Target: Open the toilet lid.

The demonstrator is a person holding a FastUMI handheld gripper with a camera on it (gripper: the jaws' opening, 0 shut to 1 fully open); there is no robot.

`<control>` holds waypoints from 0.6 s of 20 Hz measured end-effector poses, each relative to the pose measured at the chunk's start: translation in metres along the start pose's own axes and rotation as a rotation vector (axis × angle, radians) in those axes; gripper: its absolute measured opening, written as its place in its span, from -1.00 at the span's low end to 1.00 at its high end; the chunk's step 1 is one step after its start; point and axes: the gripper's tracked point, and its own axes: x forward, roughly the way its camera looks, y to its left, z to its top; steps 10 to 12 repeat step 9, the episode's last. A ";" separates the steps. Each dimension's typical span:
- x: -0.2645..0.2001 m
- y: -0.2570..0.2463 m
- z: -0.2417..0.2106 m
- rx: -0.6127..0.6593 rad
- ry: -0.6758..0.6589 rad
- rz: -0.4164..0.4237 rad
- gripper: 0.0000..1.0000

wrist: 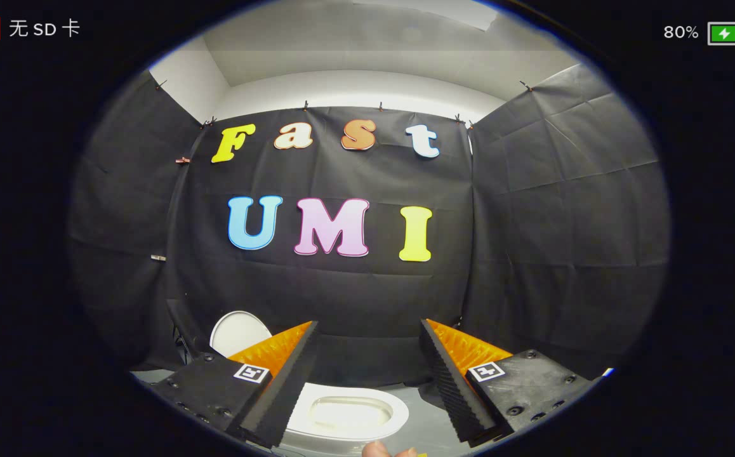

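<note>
A white toilet sits low on the floor beneath my gripper [367, 330]. Its lid [237, 331] stands raised and upright, showing just behind the left finger [278, 365]. The seat ring and bowl [348, 414] lie uncovered below, in the gap between the two fingers. The fingers are spread wide apart, orange on the outer faces with black ribbed pads, and hold nothing. The right finger [463, 374] stands off to the right of the bowl. The gripper hangs above the toilet, touching neither lid nor seat.
Black cloth walls close the booth on three sides, close behind the toilet. Grey floor [418, 419] shows right of the bowl. A fingertip of a person's hand [377, 449] shows at the very bottom, below the bowl.
</note>
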 end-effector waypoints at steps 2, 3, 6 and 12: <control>-0.001 -0.001 -0.004 -0.005 0.008 -0.002 0.96; -0.002 -0.001 -0.005 -0.008 0.009 -0.002 0.96; -0.003 0.000 -0.006 -0.018 0.010 -0.005 0.96; -0.004 0.003 -0.005 -0.013 0.008 0.000 0.96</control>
